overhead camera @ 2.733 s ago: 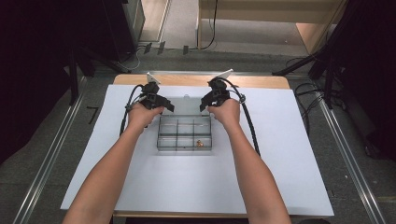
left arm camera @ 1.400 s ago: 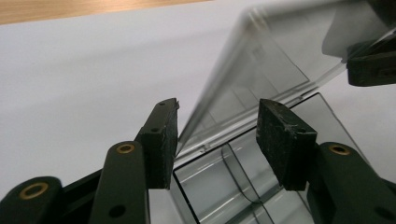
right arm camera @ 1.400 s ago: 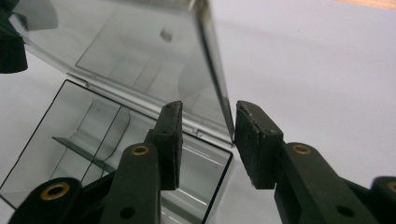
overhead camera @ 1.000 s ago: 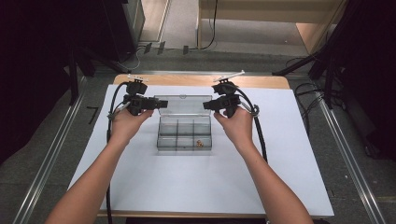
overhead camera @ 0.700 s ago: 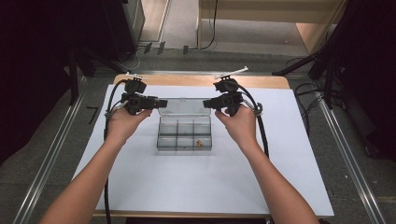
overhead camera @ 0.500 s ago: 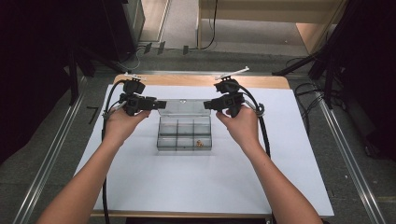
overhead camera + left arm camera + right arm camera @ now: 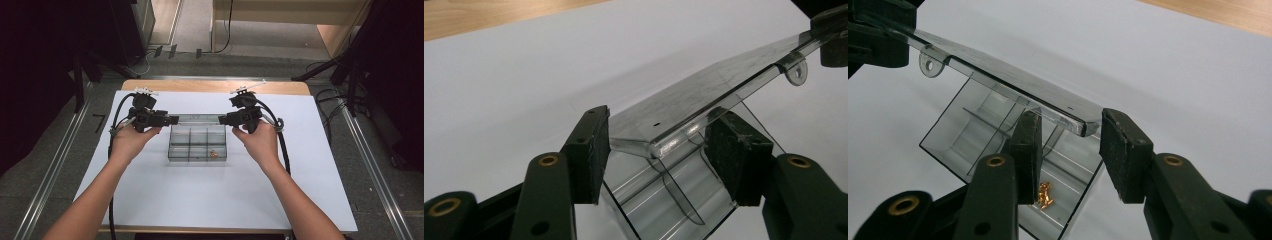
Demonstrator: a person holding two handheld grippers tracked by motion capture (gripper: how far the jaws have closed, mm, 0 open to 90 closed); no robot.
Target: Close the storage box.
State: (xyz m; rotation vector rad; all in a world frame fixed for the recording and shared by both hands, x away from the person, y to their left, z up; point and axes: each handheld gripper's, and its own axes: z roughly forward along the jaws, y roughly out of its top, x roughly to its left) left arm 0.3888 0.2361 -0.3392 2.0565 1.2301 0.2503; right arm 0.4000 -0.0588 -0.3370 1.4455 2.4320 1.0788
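White paper covers the worktop [image 7: 200,200], with a strip of bare wood along its far edge and dark floor beyond. At the middle of the sheet sits the clear compartment box [image 7: 197,145], its transparent lid [image 7: 197,119] raised at the far side. A small gold piece [image 7: 213,154] lies in the near right compartment. The left gripper [image 7: 172,120] is at the lid's left end; its jaws have just been opening, and in the left gripper view the lid edge [image 7: 684,135] stands between the pads [image 7: 591,150] with a gap on each side. The right gripper [image 7: 223,120] is at the lid's right end, and in the right gripper view the lid's corner [image 7: 1083,125] sits between its jaws, parted and not pressing.
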